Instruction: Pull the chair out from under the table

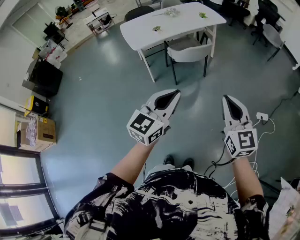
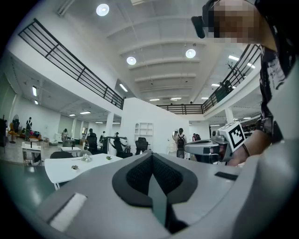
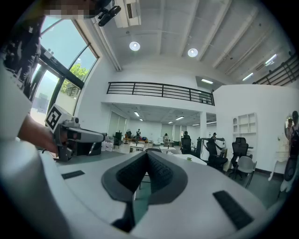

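Two tools are showing in the head view, one in each hand. Both are hanging over the grey-blue floor [image 1: 103, 89], well apart from the furniture. The left tool [image 1: 176, 93] is showing its jaws fully together, with nothing between them. The right tool [image 1: 227, 98] is standing the same way, jaws pressed together and empty. Neither one is touching anything. Both are pointing level, toward the one white surface [image 1: 183, 21] that is standing ahead.

One light grey chair [image 1: 190, 51] is sitting at the near side of this surface. Its seat is tucked partly under the edge, and its curved back is facing the person. Its legs are thin and dark.

A second chair, a dark one [image 1: 139, 11], is standing at the far side. More chairs [image 1: 272, 33] are standing at the upper right, but the picture edge is cutting them, so I cannot count them.

Three small things [image 1: 157, 29] are lying on the surface; they are too small to tell what they are.
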The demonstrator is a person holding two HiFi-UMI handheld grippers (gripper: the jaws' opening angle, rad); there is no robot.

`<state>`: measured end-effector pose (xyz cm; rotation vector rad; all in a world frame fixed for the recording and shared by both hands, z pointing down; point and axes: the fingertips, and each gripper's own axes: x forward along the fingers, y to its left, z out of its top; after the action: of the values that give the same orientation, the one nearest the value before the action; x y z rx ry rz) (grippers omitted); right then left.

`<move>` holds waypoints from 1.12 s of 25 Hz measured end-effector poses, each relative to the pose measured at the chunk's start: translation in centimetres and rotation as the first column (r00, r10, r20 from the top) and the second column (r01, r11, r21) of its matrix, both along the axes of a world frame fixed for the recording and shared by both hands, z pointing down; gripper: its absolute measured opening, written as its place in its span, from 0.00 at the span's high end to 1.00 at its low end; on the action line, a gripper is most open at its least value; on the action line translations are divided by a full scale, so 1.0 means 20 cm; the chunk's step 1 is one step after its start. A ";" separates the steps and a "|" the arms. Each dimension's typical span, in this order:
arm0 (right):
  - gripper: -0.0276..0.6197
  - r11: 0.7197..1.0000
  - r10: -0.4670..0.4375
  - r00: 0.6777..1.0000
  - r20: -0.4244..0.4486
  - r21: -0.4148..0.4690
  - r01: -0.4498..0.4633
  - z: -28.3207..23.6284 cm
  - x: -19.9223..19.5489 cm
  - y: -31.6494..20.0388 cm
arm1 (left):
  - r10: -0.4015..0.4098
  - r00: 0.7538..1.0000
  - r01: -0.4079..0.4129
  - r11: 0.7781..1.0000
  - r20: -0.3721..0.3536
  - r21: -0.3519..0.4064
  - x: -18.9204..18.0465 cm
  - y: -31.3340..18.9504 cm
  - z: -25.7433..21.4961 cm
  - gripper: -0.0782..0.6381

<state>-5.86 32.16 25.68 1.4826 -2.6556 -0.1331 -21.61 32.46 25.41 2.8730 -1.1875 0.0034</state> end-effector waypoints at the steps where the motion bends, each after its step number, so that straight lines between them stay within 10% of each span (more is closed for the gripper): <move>1: 0.96 1.000 0.000 1.000 0.000 0.000 0.000 0.00 0.00 0.01 | 0.000 1.000 0.000 1.000 0.001 0.000 0.00 0.00 0.00 0.89; 18: 0.95 0.997 -0.058 0.998 0.033 0.057 0.056 -0.07 0.01 0.06 | 0.041 0.999 -0.041 0.999 -0.010 0.026 0.04 0.06 -0.04 0.88; 19: 0.83 0.993 -0.093 0.994 0.058 0.072 0.088 -0.10 0.00 0.05 | 0.068 0.997 -0.067 0.997 -0.022 0.044 0.06 0.07 -0.06 0.88; 20: 0.38 0.990 -0.126 0.989 0.079 0.082 0.119 -0.12 -0.01 0.05 | 0.094 0.995 -0.092 0.994 -0.036 0.061 0.07 0.08 -0.09 0.76; 21: 0.25 0.986 -0.150 0.985 0.089 0.089 0.143 -0.14 -0.02 0.05 | 0.116 0.992 -0.113 0.991 -0.047 0.072 0.08 0.08 -0.11 0.38; 22: 0.15 0.983 -0.168 0.982 0.084 0.096 0.160 -0.15 -0.03 0.05 | 0.131 0.990 -0.127 0.989 -0.051 0.080 0.09 0.09 -0.12 0.29; 28: 0.12 0.978 -0.191 0.980 0.050 0.091 0.186 -0.12 -0.01 0.06 | 0.160 0.987 -0.158 0.982 -0.013 0.101 0.12 0.12 -0.13 0.29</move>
<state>-6.16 33.45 23.21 1.2716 -2.8682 -0.2241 -19.22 34.77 22.89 3.0386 -0.9792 -0.0845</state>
